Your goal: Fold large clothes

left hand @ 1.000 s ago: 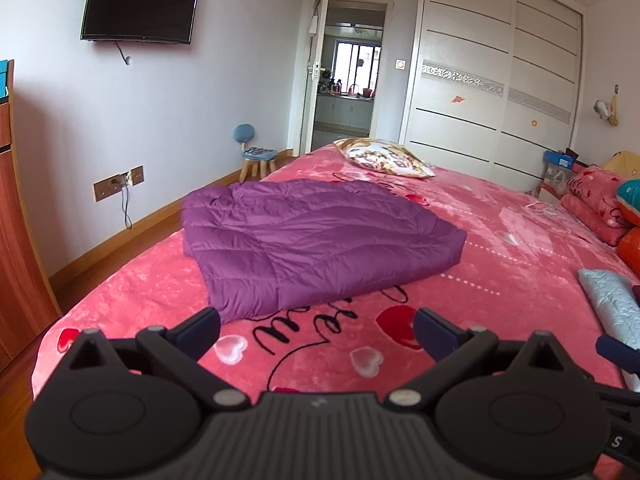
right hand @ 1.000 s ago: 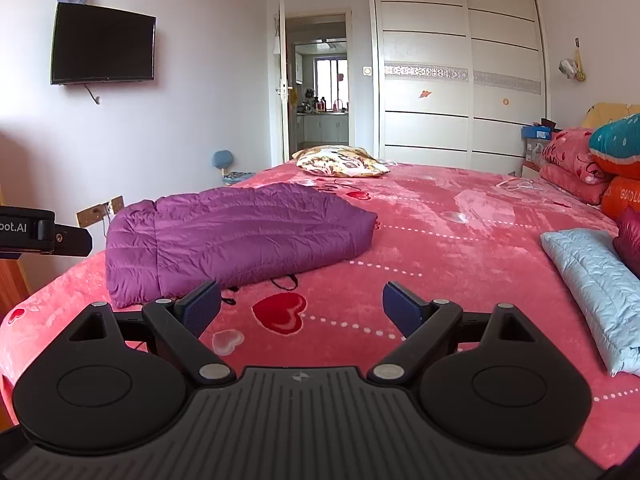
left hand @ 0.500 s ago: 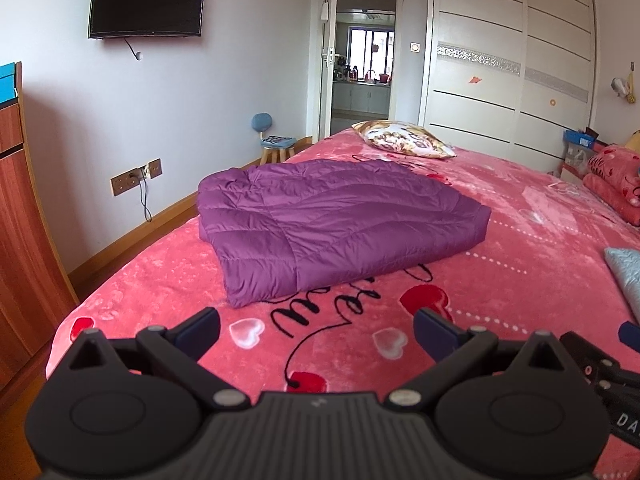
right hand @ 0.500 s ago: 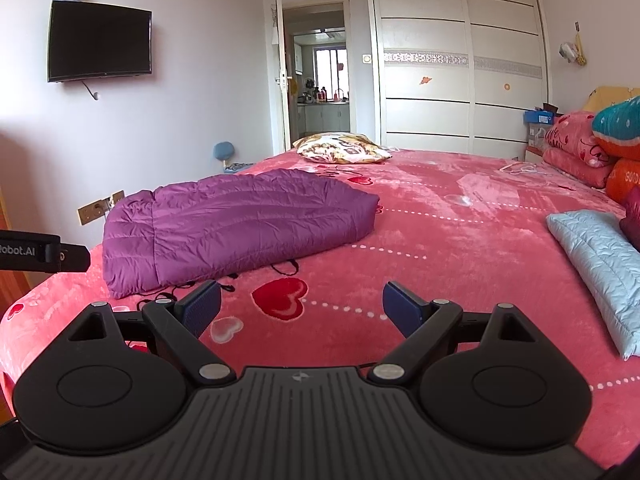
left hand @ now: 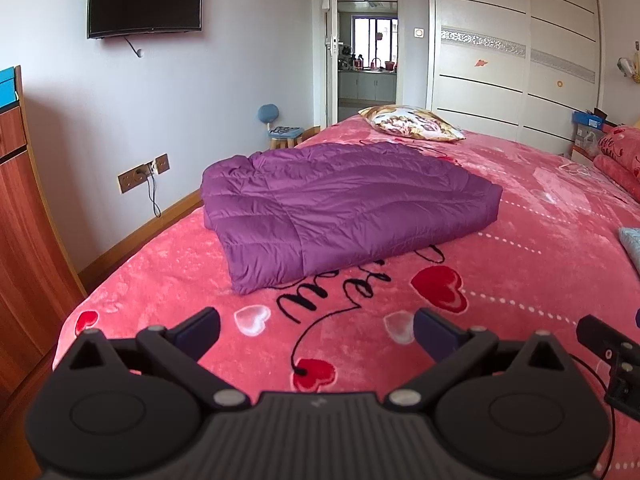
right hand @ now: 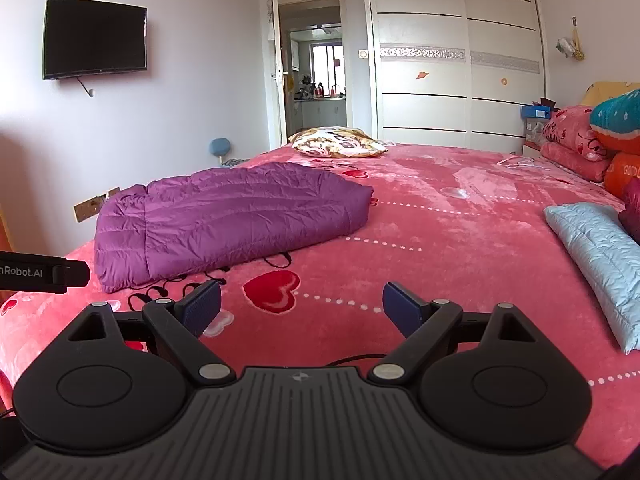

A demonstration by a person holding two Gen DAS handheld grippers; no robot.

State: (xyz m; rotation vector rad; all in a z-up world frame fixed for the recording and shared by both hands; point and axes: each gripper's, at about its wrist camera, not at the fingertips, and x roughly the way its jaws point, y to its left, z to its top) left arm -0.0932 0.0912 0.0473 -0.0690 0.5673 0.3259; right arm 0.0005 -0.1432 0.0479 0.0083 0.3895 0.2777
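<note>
On the left wrist view: left gripper (left hand: 316,330) spread wide, empty, above the pink bedspread (left hand: 500,280); purple quilted coat (left hand: 340,204) lying ahead, well apart, already doubled over; black looping script on the bedspread, not legible; risk judged: puffy, slippery padding may slide from a shallow pinch and spring the fold open. On the right wrist view: right gripper (right hand: 302,306) likewise spread, holding nothing; coat (right hand: 228,216) ahead to its left; light blue pillow (right hand: 596,248) at right; orange cushion (right hand: 622,172) lettered "GOO"; left tool's arm (right hand: 40,272) marked "nRobot.AI".
</note>
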